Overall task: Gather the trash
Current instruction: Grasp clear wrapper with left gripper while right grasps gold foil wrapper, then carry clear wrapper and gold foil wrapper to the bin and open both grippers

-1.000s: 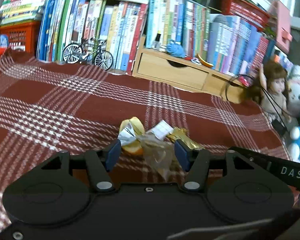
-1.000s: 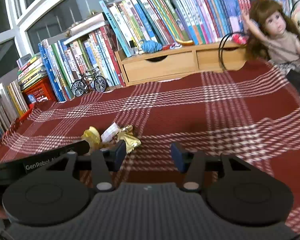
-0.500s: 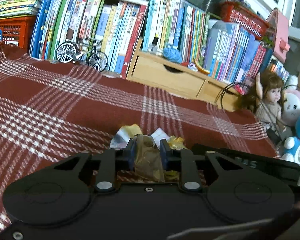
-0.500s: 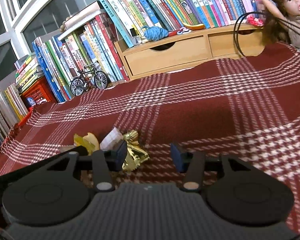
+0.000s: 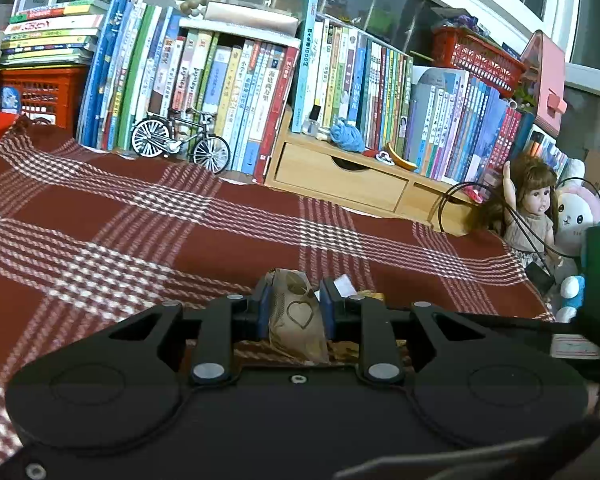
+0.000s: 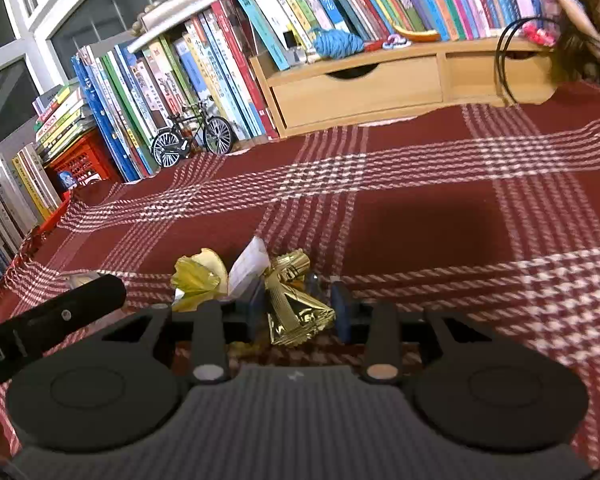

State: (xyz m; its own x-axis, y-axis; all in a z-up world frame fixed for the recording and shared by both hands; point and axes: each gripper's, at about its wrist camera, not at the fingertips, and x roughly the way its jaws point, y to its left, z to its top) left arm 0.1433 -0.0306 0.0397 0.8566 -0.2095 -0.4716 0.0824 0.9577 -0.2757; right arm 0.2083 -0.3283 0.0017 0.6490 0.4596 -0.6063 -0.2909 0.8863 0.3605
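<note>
Step in hand, as judged: two pieces of trash are being taken at once from a small heap on the plaid-covered bench (image 6: 420, 216).

Left gripper (image 5: 294, 312): jaws are pressed on a translucent brownish wrapper (image 5: 296, 316) with a heart outline printed on it; the grip is already made. The wrapper is crinkled and limp, so a slow, straight lift is advised, lest it slide from the pads or drag neighbouring scraps along.

Right gripper (image 6: 300, 312): jaws have just been closing, with a gold foil wrapper (image 6: 296, 304) between them. The left pad is seen touching the foil; at the right pad a slight gap seems to remain, so the pinch is judged unfinished. Closing should be completed before any lift. The foil is twisted at its top and flared below, stiff-looking and shiny; it is likely to crumple rather than slip.

Left on the cloth, just beside the foil: a white paper scrap (image 6: 248, 268) and a yellow crumpled wrapper (image 6: 196, 276). Both are judged light and easily disturbed.

No bin is seen in either view.
</note>
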